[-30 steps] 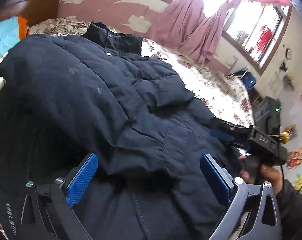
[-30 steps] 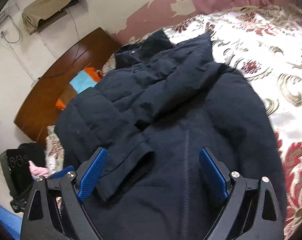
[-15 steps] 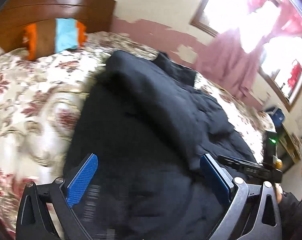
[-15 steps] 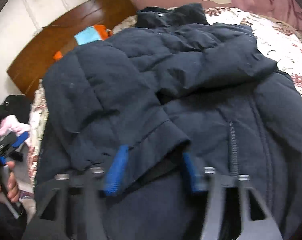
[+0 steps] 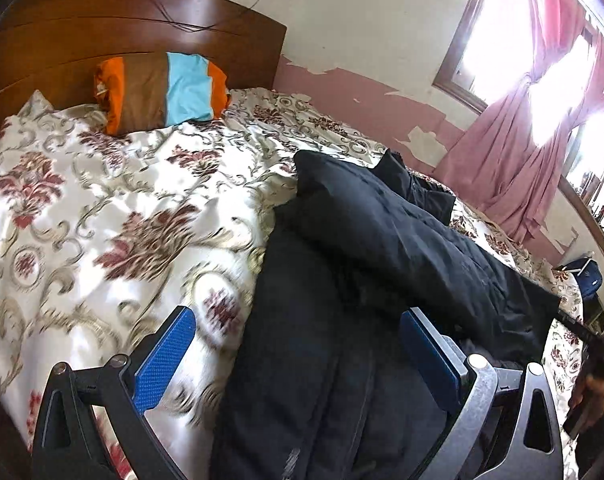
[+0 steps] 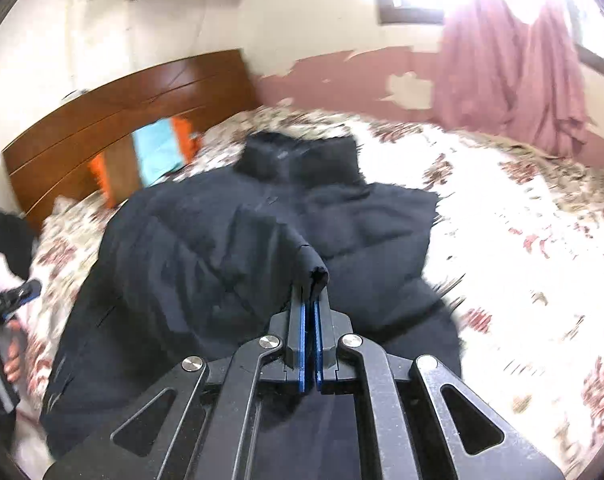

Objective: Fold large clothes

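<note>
Here the dark padded jacket (image 5: 382,280) lies spread on the bed, on top of the flowered bedspread (image 5: 101,220). In the left wrist view it fills the lower middle and right of the picture, and its collar end points toward the wall with the peeling pink paint. The left gripper (image 5: 297,356) has its jaws spread wide and holds nothing. Its left blue pad (image 5: 163,356) hangs above the bedspread, just beside the side edge of the jacket, and its right blue pad (image 5: 428,356) is over the dark cloth. The edge of the jacket therefore runs between the two fingers. I cannot tell if the pads touch the cloth.

In the right wrist view the right gripper (image 6: 310,308) has its two blue pads pressed together, with only a thin line between them. They pinch the cuff of a sleeve (image 6: 314,272), which is lifted a little above the body of the jacket. The rest of the jacket lies in front of and to the left of this gripper, with the collar (image 6: 297,156) at the far end.

Near the wooden headboard (image 5: 121,28) lies a striped pillow (image 5: 161,92) in orange, brown and light blue. Pink curtains (image 5: 514,152) hang at the bright window.
</note>
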{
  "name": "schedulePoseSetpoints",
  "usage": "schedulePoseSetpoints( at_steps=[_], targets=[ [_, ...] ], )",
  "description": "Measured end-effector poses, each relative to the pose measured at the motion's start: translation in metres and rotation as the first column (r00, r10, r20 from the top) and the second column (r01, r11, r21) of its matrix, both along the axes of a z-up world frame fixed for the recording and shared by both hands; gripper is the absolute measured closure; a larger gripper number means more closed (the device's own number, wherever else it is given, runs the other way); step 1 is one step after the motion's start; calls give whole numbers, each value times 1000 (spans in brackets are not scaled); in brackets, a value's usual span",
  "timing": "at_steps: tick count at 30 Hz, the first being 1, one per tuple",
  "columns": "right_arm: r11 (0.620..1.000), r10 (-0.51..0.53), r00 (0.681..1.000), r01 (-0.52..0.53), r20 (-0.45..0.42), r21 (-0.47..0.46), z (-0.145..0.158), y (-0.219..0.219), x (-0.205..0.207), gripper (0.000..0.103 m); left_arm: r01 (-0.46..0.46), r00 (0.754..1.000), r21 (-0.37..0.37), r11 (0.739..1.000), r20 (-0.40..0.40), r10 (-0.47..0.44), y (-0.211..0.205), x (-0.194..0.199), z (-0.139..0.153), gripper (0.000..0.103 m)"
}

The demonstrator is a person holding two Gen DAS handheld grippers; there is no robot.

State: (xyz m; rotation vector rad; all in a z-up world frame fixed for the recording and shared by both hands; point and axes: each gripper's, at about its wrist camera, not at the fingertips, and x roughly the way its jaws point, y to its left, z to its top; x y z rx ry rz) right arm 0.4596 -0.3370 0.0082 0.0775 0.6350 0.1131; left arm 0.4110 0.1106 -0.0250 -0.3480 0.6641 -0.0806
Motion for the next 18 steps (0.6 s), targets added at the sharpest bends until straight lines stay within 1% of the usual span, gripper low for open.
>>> schedulePoseSetpoints(
  at_steps=[2, 5, 6, 7, 8, 9, 10, 11, 12, 13, 14, 16, 18],
  targets=[
    [999, -38, 999, 38, -5, -14, -1, -8, 18, 99, 25, 1000, -7, 1000, 9, -25, -7, 12, 3, 0],
    [994, -103, 993, 101, -54, -32, -16, -11, 50, 98, 34, 999, 25, 999, 9, -34, -22, 36, 8, 0],
    [992, -121, 990, 119, -75, -36, -21, -9, 58, 94, 38, 999, 35, 999, 3, -38, -27, 45, 9, 0],
    [987, -161, 981, 158, -110, -37, -29, -7, 67, 92, 47, 999, 39, 998, 1, -47, -31, 53, 11, 0],
    [984, -175, 977, 173, -118, -30, -32, -6, 70, 87, 54, 999, 41, 998, -1, -55, -35, 60, 11, 0],
    [983, -184, 978, 184, -104, -1, -34, -3, 72, 77, 67, 998, 48, 997, -7, -67, -41, 69, 12, 0],
    [983, -180, 980, 182, -79, 15, -33, -1, 73, 70, 76, 997, 55, 996, -10, -76, -45, 78, 14, 0],
    [985, -169, 984, 171, -56, 23, -32, 1, 70, 55, 83, 997, 63, 995, -7, -82, -50, 84, 15, 0],
    [990, -139, 990, 139, -21, 25, -31, 9, 70, 48, 86, 996, 70, 994, -2, -87, -53, 88, 17, 0],
    [995, -98, 995, 98, 6, 16, -32, 19, 71, 48, 90, 996, 86, 992, 9, -91, -59, 96, 19, 0],
    [997, -72, 997, 72, 12, 9, -34, 26, 73, 48, 90, 996, 96, 991, 15, -91, -63, 100, 20, 0],
    [1000, 18, 1000, -18, -18, -17, -46, 48, 83, 48, 92, 995, 123, 988, 23, -96, -75, 114, 20, 0],
    [998, 57, 997, -59, -56, -36, -58, 63, 93, 48, 97, 995, 142, 985, 12, -99, -86, 127, 15, 0]
  ],
)
